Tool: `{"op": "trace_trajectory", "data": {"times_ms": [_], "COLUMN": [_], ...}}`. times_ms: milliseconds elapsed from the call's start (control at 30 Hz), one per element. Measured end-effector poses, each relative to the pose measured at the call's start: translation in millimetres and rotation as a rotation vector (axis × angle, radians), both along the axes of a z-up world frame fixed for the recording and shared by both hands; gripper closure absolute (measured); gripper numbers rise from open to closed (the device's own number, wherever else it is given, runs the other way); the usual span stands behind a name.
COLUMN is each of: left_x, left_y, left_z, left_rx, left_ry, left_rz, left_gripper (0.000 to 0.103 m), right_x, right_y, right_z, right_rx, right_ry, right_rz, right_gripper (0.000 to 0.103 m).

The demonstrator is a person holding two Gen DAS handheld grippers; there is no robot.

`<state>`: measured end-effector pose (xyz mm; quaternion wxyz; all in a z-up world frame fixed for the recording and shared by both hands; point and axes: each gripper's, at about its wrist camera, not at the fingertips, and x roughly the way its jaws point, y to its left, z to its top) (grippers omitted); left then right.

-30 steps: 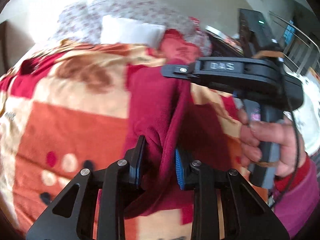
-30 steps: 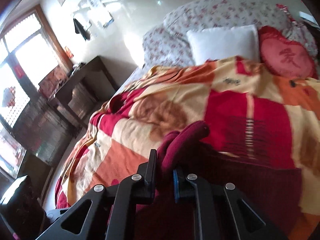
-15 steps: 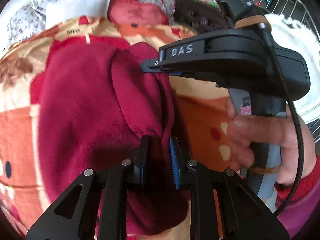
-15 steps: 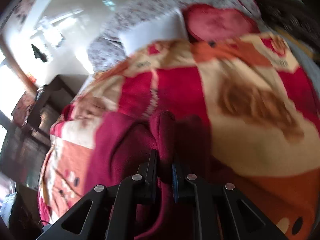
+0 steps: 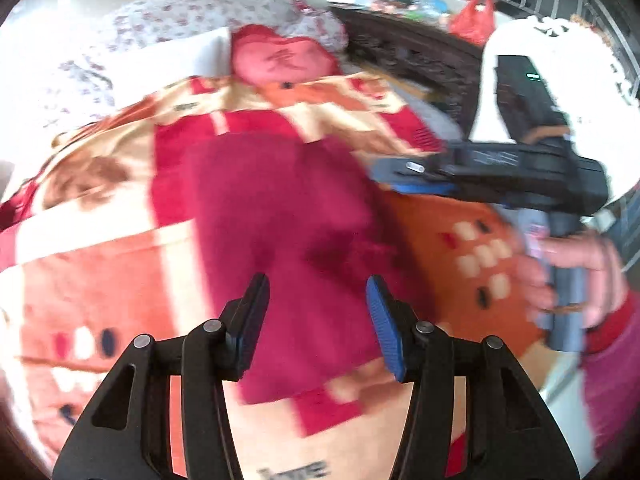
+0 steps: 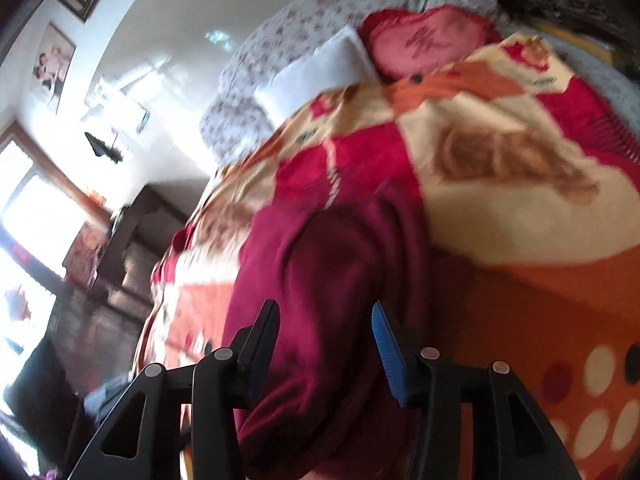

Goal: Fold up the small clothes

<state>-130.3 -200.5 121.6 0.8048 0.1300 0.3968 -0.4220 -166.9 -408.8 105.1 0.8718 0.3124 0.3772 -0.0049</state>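
A dark crimson fleece garment (image 5: 276,216) lay spread on the bed, on top of a plush blanket patterned in orange, cream and red blocks (image 5: 100,272). The left gripper (image 5: 318,300) hung over the near part of the garment with its jaws parted — they had just been opening, and the cloth lay below the gap, not pinched by either pad. In the left wrist view the right gripper (image 5: 400,178) reached in from the right side, held by a hand (image 5: 576,276) with a red cuff, its tip at the garment's right edge (motion blur hid whether it touched). From its own camera the right gripper (image 6: 324,328) also stood released, jaws just opened, with the crimson fabric (image 6: 332,280) lying slack beneath and between the fingers. At the head of the bed sat a white pillow (image 6: 320,76), a red heart-shaped cushion (image 6: 428,40) just beside it, and a floral bolster (image 5: 192,16) behind both.
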Motion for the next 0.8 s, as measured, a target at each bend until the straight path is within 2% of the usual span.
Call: {"op": "trace_trajectory", "data": {"times_ms": [100,133,200,267,333,433,567,633,700,800], "left_x": [16,19,22,13,7,1,-8,-8,-6,-2], "left_y": [11,12,10,9,5,1,-9,-12,-10,0], "left_z": [-23,-30,-42,-44,-43,-41,-43,-45,-43,-34], "left_rx": [0.034,0.041,0.059,0.056,0.059,0.037,0.046,0.058,0.067,0.036], "left_ry": [0.043,0.056,0.093,0.092,0.074,0.091,0.068,0.061,0.063,0.072], "left_rz": [0.057,0.067,0.079,0.073,0.05,0.025,0.001,-0.009,-0.007,0.016], "left_gripper": [0.053,0.053,0.053,0.053,0.053,0.053,0.053,0.053,0.053,0.053], "right_x": [9,14,20,18,11,1,-8,-9,-12,-20], "right_y": [15,17,18,20,22,22,14,12,8,8], "right_z": [-20,-30,-43,-41,-27,-15,-40,-49,-42,-24], "right_rx": [-0.018,-0.007,0.045,-0.012,-0.079,-0.178,-0.23,-0.229,-0.203,-0.188], "right_ry": [0.063,0.089,0.079,0.056,0.028,0.038,0.122,0.138,0.116,0.09], "right_rz": [0.008,-0.004,-0.003,-0.013,0.004,0.005,-0.046,-0.059,-0.073,-0.082], "right_gripper": [0.057,0.057,0.059,0.085,0.094,0.095,0.095,0.095,0.095,0.095]}}
